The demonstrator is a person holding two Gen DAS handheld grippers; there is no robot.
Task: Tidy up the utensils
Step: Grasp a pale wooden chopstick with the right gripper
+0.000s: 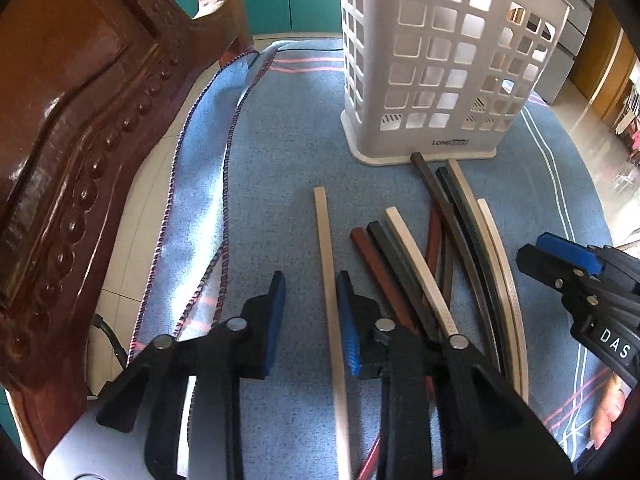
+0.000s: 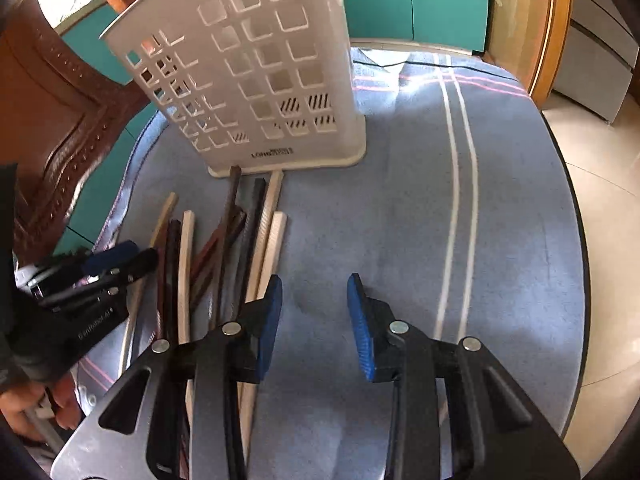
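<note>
Your left gripper [image 1: 310, 288] and right gripper [image 2: 315, 294] are both black linkage frames with round silver pivot screws and ribbed blue finger pads [image 1: 347, 320], and white lettering marks each body; you wear a dark sleeve [image 2: 12, 280].

You see a blue towel [image 1: 280, 128] spread over the bench, a carved wooden chair [image 1: 80, 120] at its left edge, teal cabinets [image 2: 412, 0] behind it.
</note>
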